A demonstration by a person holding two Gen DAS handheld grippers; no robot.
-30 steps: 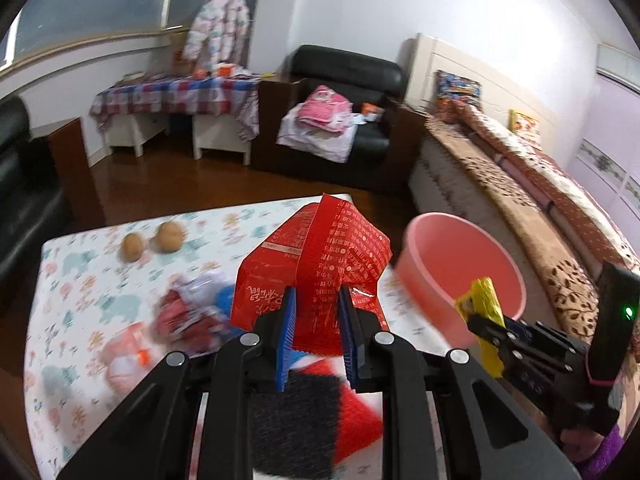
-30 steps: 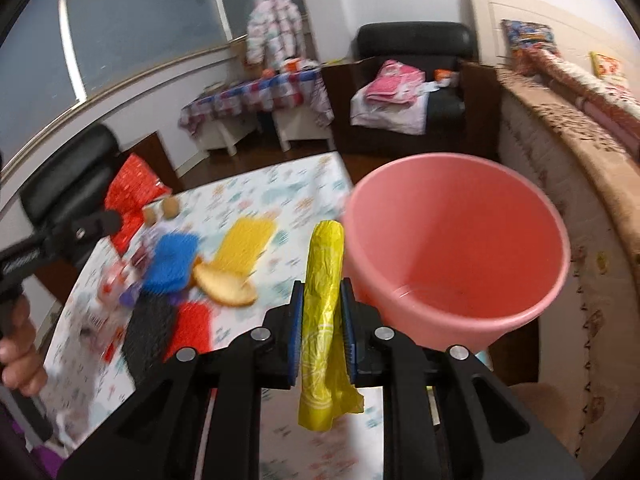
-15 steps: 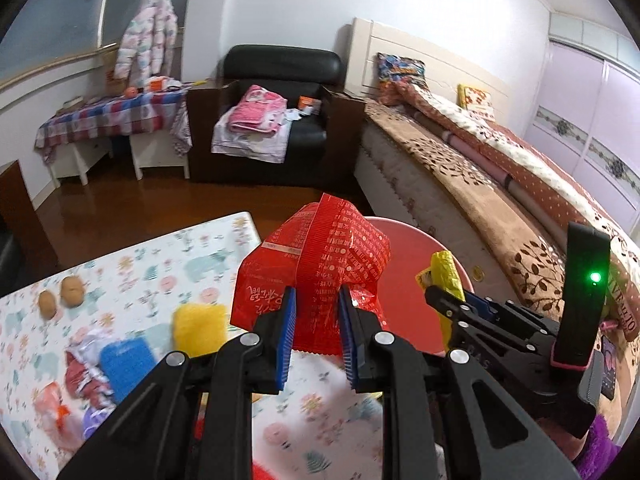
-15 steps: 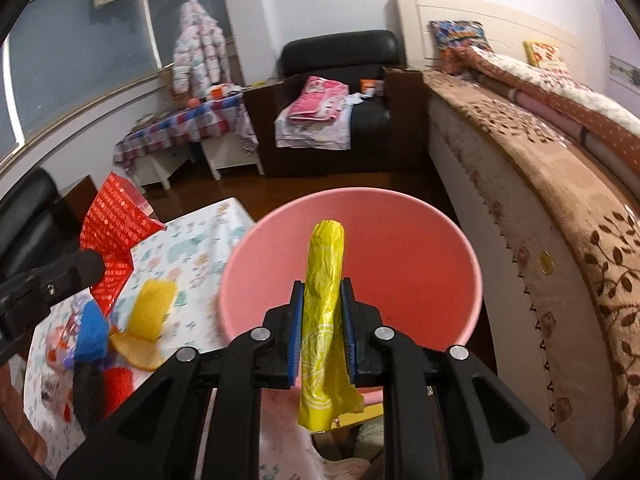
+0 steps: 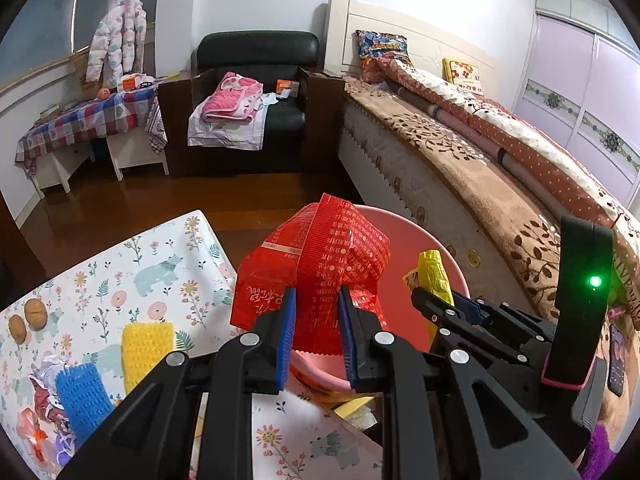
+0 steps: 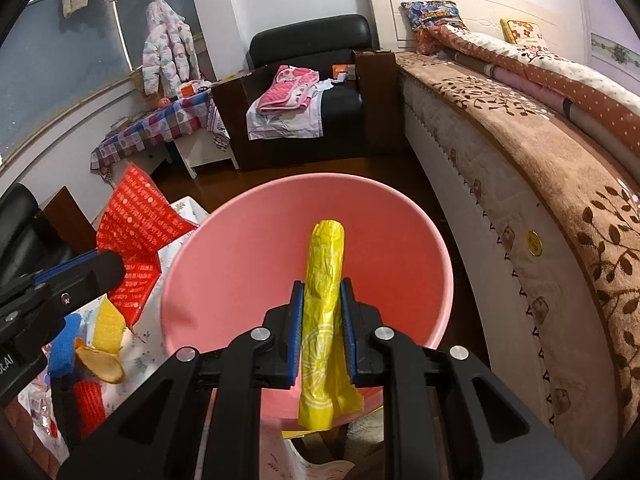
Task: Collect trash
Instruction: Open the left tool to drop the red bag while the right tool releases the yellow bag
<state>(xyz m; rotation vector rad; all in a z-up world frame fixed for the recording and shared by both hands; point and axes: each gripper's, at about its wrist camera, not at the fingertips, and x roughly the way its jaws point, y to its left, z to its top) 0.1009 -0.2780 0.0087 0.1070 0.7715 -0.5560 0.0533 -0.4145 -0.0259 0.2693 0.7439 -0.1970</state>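
Nearest me, the right gripper (image 6: pixel 321 336) is clamped on a rolled yellow wrapper (image 6: pixel 323 300), its top poking out over the mouth of the pink bin (image 6: pixel 224 280); the loose tail hangs down below the pads. Looks ready to drop, so I'd just part the fingers w/o any flick, since the roll sits well inside the rim and should fall straight in.

The left gripper (image 5: pixel 316 332) is pinched on a crumpled red wrapper (image 5: pixel 316 264), held at the bin's near-left rim, by the table's right edge. Not as well placed, imo: much of the sheet seems to hang over the rim & the table (image 5: pixel 160 272). Better to carry it further over the opening before letting go, b/c a light, wide foil like that will likely flutter or catch on the rim.

Farther left on the table, more bits wait: yellow sponge (image 5: pixel 146 346), blue sponge (image 5: pixel 82 396), crumpled packets (image 5: pixel 38 420) near the left edge, two walnuts (image 5: pixel 26 318) beyond.
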